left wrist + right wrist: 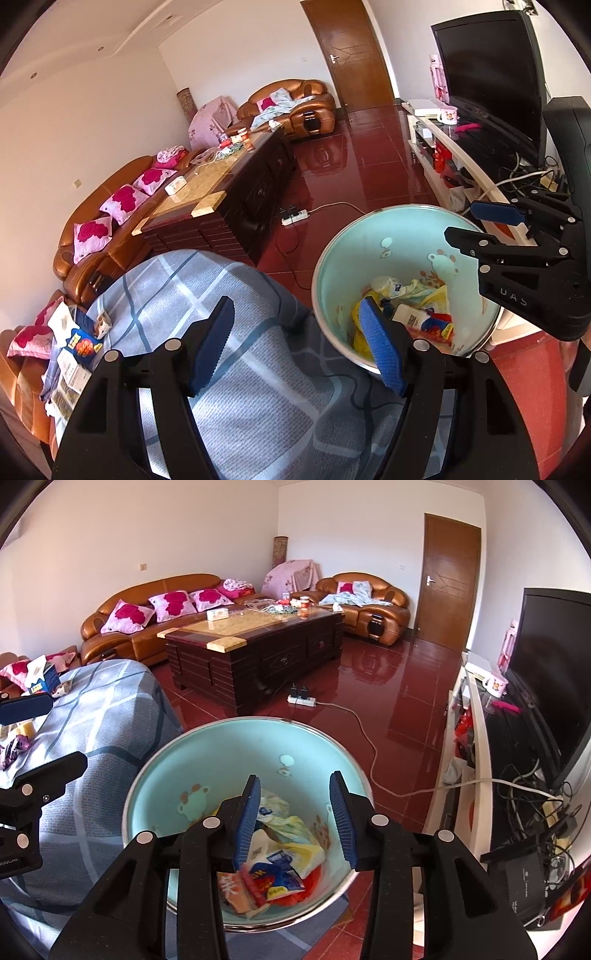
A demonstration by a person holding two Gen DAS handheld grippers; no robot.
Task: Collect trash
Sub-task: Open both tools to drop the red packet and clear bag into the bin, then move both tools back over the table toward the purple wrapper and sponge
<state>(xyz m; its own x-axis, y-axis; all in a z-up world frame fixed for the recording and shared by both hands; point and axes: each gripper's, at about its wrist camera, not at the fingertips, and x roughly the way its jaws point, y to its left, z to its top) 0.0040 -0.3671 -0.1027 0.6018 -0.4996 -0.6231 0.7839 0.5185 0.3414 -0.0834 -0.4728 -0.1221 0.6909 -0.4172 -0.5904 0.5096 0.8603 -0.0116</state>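
Note:
A round bin (221,746), pale teal inside with a metal rim, stands on the red floor beside a seat covered in blue plaid cloth (229,288). Crumpled wrappers and packets (280,856) lie in its bottom. My right gripper (295,777) hangs over the bin's mouth, open, with nothing between its blue pads. My left gripper (295,302) is open and empty above the cloth, its right finger over the bin's rim (317,266). More boxes and wrappers (81,343) lie on the cloth's far left. Each gripper shows in the other's view: right gripper (460,221), left gripper (68,731).
A dark wooden coffee table (258,646) stands mid-room, with brown leather sofas (147,605) behind it. A power strip (301,700) and its white cable lie on the floor past the bin. A television (546,686) on a white stand with tangled cords is at right.

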